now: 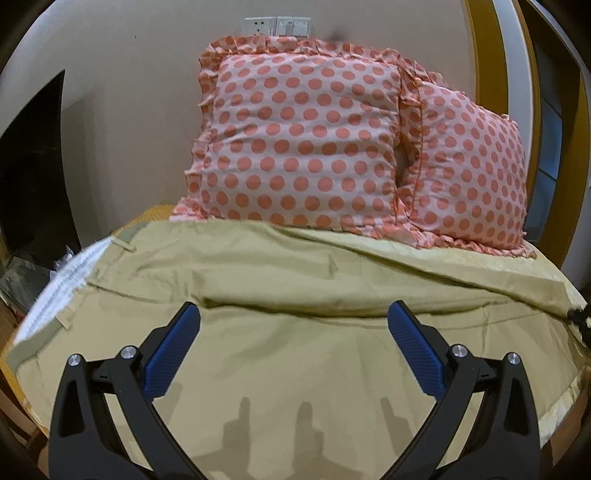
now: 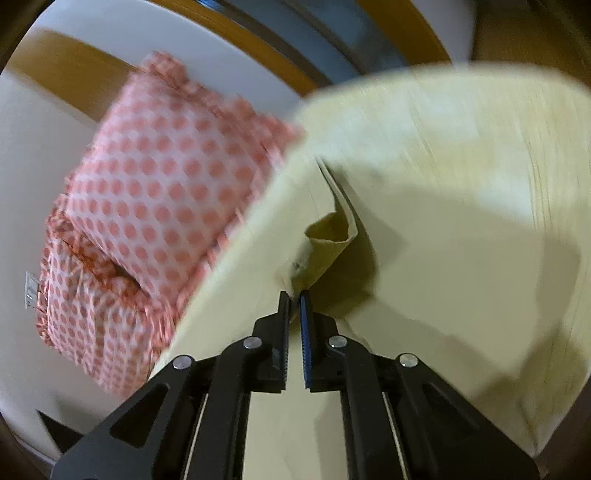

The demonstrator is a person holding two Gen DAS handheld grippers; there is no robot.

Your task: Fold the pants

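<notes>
Khaki pants lie spread across the bed in the left wrist view, with the white-lined waistband at the left. My left gripper is open above the pants and holds nothing. In the right wrist view my right gripper is shut on a corner of the pants, at the leg end, lifted over the pale bedsheet. That view is blurred by motion.
Two pink polka-dot pillows lean against the wall behind the pants, also in the right wrist view. A wall socket plate is above them. A dark object stands left of the bed. The bed edge drops off at the right.
</notes>
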